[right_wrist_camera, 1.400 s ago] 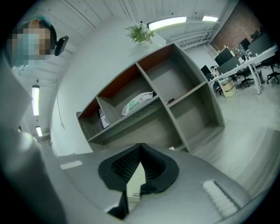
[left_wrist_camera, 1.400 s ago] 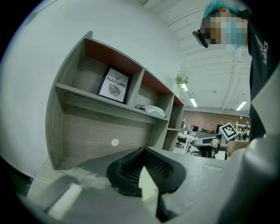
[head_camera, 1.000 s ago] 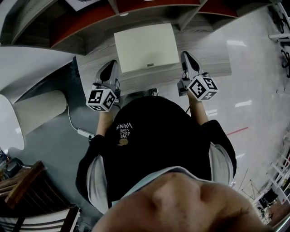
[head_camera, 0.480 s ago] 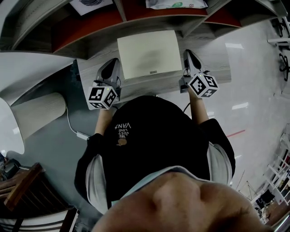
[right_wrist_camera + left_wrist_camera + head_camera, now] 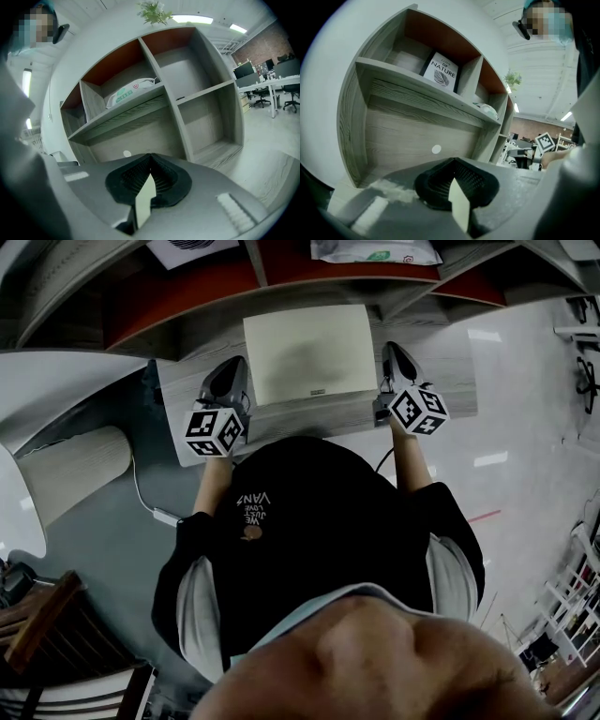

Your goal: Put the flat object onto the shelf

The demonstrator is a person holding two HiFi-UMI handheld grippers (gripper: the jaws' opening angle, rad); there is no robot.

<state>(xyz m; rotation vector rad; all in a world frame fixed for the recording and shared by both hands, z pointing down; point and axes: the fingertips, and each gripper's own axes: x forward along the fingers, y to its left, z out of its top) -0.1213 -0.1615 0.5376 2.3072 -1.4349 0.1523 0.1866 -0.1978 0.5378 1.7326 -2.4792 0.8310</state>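
The flat object is a cream board [image 5: 309, 352], held level between my two grippers over the grey wooden ledge [image 5: 445, 357] of the shelf. My left gripper [image 5: 232, 379] is shut on the board's left edge, and my right gripper [image 5: 395, 360] is shut on its right edge. In the left gripper view the board's thin edge [image 5: 459, 206] is pinched between the ribbed pads of the left gripper [image 5: 454, 185]. The right gripper view has the same edge-on sight of the board [image 5: 143, 204] clamped by the right gripper [image 5: 149, 180]. Ahead of both stands the shelf's low compartment [image 5: 412, 136].
A book [image 5: 443, 72] stands in an upper compartment at the left, and a white-and-green packet [image 5: 129, 91] lies in the one beside it. A pale round column [image 5: 75, 470] and a floor cable [image 5: 150, 507] are on the left, a wooden chair [image 5: 47, 634] lower left.
Both grippers and the board have moved forward toward the shelf and a little down. More of the upper compartments now shows at the top of the head view.
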